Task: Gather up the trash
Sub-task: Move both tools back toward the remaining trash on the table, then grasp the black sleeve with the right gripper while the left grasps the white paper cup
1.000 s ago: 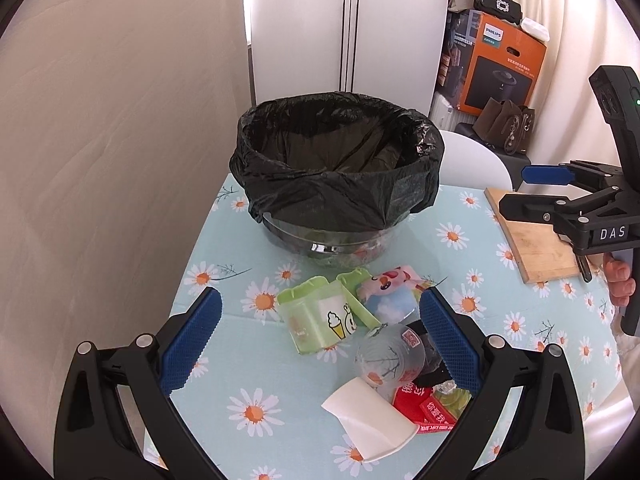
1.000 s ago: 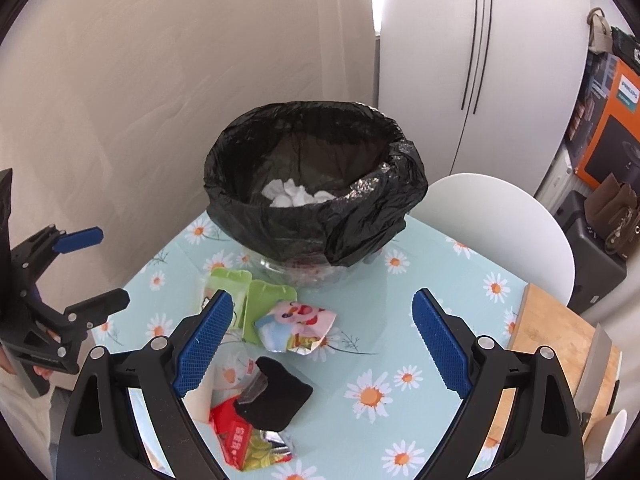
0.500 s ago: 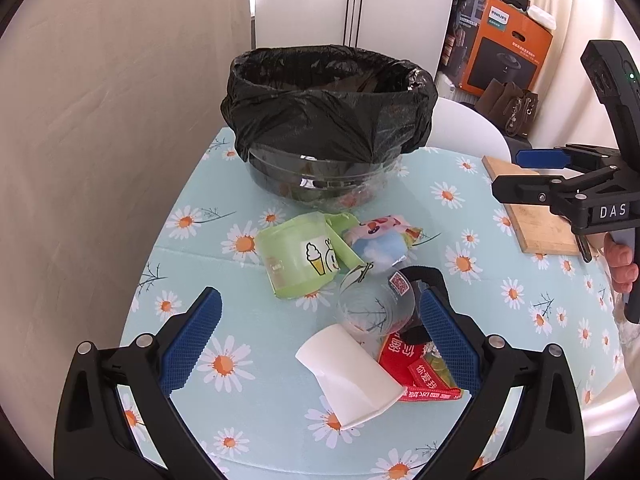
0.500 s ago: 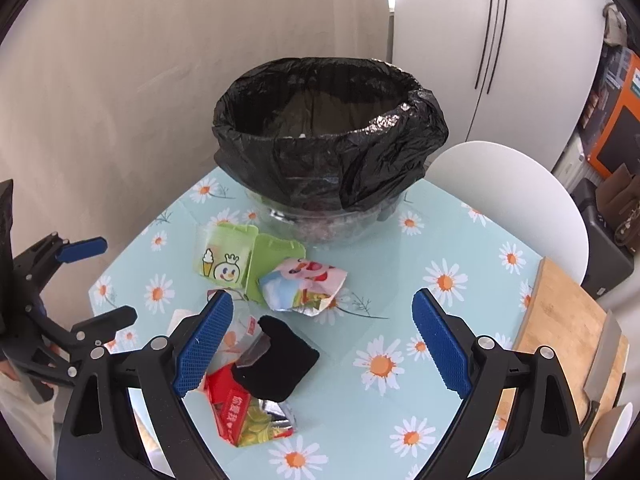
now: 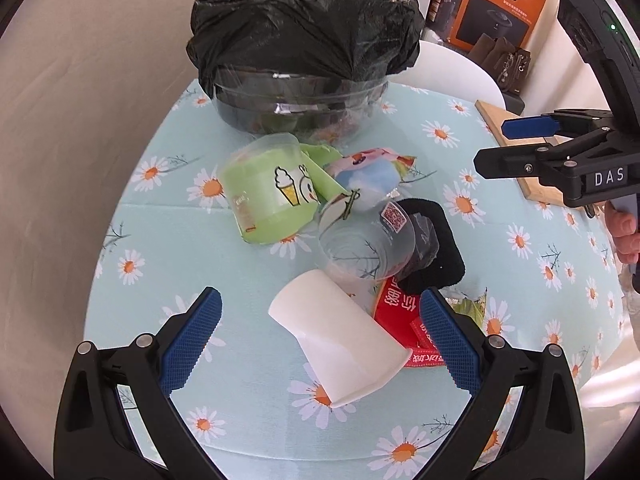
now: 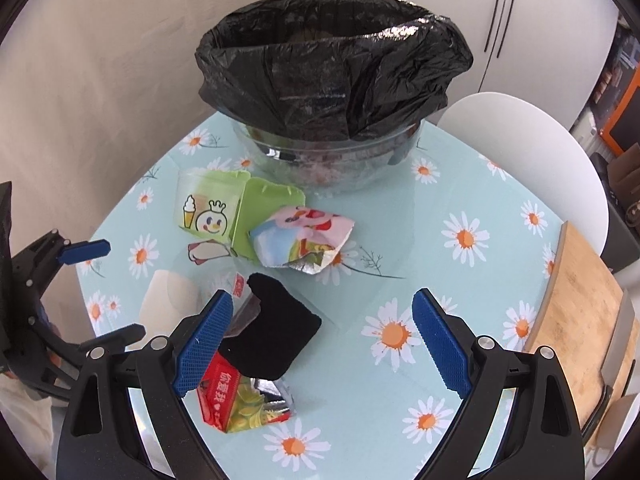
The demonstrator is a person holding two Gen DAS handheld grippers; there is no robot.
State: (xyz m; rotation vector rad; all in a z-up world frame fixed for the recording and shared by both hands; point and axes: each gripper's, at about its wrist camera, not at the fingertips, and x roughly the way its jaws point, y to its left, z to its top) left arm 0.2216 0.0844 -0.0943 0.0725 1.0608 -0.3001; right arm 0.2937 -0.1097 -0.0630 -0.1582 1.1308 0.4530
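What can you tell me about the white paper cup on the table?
The white paper cup is plain, with no print. It lies tipped on its side on the daisy tablecloth, between the open fingers of the left gripper. Its far end rests against the clear plastic cup and the red wrapper.

1. One bin lined with a black bag
2. Two cups: a white paper cup and a clear plastic cup
3. One green carton
4. Two snack wrappers: pink wrapper, red wrapper
5. One black pad
6. One cutting board
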